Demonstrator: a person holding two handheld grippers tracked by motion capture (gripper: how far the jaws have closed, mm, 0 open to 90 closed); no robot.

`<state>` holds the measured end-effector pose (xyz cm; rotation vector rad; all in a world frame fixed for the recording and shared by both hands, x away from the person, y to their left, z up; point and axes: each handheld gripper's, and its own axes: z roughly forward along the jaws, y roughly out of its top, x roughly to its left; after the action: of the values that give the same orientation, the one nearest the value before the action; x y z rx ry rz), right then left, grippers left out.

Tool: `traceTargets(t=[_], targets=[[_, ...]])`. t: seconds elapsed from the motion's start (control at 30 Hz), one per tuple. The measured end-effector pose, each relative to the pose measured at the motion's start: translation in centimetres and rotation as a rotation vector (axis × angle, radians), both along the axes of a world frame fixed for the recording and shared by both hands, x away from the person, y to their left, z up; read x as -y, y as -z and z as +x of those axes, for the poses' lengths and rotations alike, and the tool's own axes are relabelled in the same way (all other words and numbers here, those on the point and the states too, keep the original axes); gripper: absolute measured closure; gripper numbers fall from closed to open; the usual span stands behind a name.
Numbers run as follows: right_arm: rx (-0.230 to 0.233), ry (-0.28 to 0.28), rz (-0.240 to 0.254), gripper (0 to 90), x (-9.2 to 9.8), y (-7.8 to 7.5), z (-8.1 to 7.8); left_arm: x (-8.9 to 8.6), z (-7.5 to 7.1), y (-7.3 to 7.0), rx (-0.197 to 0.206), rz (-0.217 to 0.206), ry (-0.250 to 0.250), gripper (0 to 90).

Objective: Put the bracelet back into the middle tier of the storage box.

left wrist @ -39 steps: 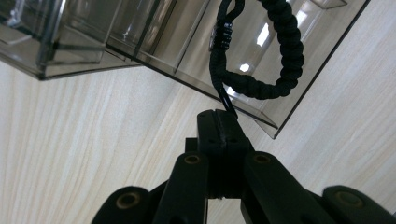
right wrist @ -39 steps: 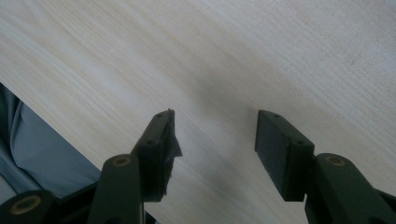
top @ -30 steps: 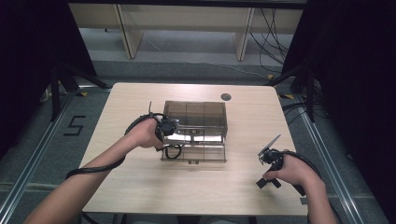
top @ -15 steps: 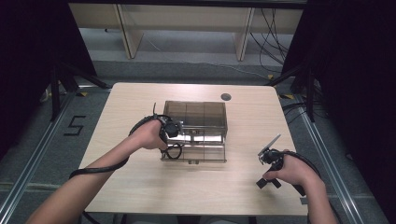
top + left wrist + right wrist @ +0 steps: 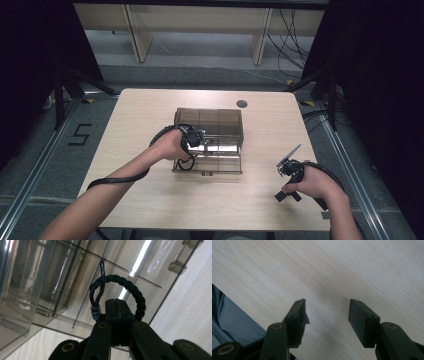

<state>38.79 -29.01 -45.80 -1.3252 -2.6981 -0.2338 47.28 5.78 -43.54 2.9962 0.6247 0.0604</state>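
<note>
A black braided cord bracelet with a small clasp stands up as a loop from my left gripper, whose jaws are shut on its lower part. In the high view that left gripper is at the left side of a smoky clear plastic box with dividers, which stands open at the middle of the table. The bracelet hangs just in front of the box's compartments. My right gripper is open with nothing between its pads, over bare wood near the table's front right.
The light wooden table has a round grey cable port at the back right. The open box's clear front part lies flat toward the person. A table edge with grey beyond it is close to the right gripper.
The left hand has moved right with the bracelet, from beside the box's left edge to over it. The right hand has stayed put.
</note>
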Motion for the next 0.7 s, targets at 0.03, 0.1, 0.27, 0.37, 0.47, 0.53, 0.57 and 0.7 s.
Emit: traceTargets(t=[0.03, 0.1, 0.27, 0.37, 0.47, 0.53, 0.57, 0.7], targets=[[0.0, 0.009, 0.005, 48.8, 0.0, 0.0, 0.0, 0.1, 0.0, 0.1, -0.005, 0.005, 0.006, 89.2], [0.005, -0.006, 0.004, 48.7, 0.1, 0.1, 0.1, 0.4, -0.1, 0.2, -0.006, 0.009, 0.01, 89.3], [0.009, -0.014, 0.013, 48.8, 0.0, 0.0, 0.0, 0.8, -0.2, 0.4, -0.006, 0.015, 0.018, 89.3], [-0.009, 0.018, -0.002, 48.8, -0.2, 0.0, -0.1, 0.9, -0.3, 0.7, -0.015, 0.029, 0.02, 89.2], [-0.006, 0.002, 0.001, 48.7, -0.1, 0.1, 0.0, 0.9, -0.3, 1.0, -0.027, 0.039, 0.022, 89.1], [-0.016, 0.013, 0.012, 48.8, -0.2, 0.1, -0.1, 0.8, -0.2, 1.1, -0.031, 0.038, 0.023, 88.8], [-0.022, 0.011, 0.019, 48.7, -0.2, 0.0, 0.0, 0.8, -0.2, 0.9, -0.026, 0.03, 0.021, 88.7], [-0.022, 0.019, 0.019, 48.8, -0.2, 0.1, -0.1, 0.3, -0.2, -0.2, -0.005, -0.01, 0.01, 87.0]])
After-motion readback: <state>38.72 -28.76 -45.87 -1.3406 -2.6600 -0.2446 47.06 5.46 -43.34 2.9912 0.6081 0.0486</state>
